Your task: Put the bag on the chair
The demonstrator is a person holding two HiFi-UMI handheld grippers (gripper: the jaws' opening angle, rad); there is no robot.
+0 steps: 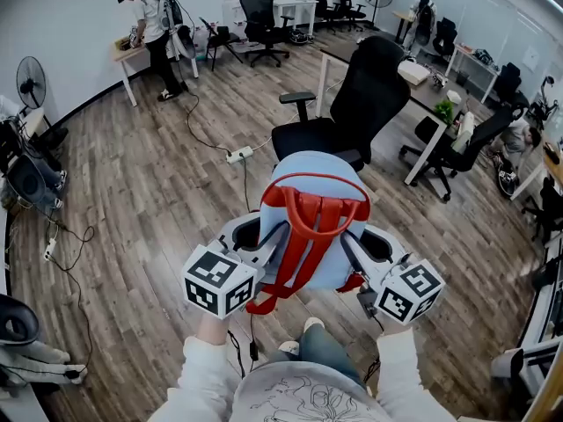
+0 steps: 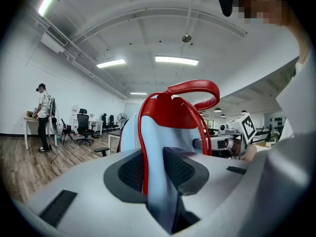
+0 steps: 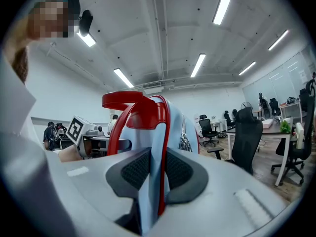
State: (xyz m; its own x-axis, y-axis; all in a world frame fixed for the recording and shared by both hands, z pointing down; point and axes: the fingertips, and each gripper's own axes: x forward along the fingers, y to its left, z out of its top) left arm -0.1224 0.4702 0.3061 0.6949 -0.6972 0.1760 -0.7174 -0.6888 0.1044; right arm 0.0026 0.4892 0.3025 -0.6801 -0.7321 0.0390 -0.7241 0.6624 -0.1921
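Note:
A light-blue bag [image 1: 310, 227] with red straps and a red top handle hangs in the air in front of me, held between both grippers. My left gripper [image 1: 261, 236] is shut on the bag's left side; its pads pinch blue fabric and a red strap [image 2: 142, 147]. At the bag's right side, my right gripper [image 1: 361, 246] is shut on fabric beside a red strap [image 3: 163, 147]. The black office chair [image 1: 356, 104] stands just beyond the bag with its seat [image 1: 308, 139] bare. The chair [image 3: 245, 137] also shows in the right gripper view.
A white power strip [image 1: 239, 155] and cables lie on the wood floor left of the chair. A desk [image 1: 422, 90] runs behind the chair with another black chair [image 1: 466, 143] beyond. A person [image 1: 151, 33] stands at a far table. Fans and gear line the left wall.

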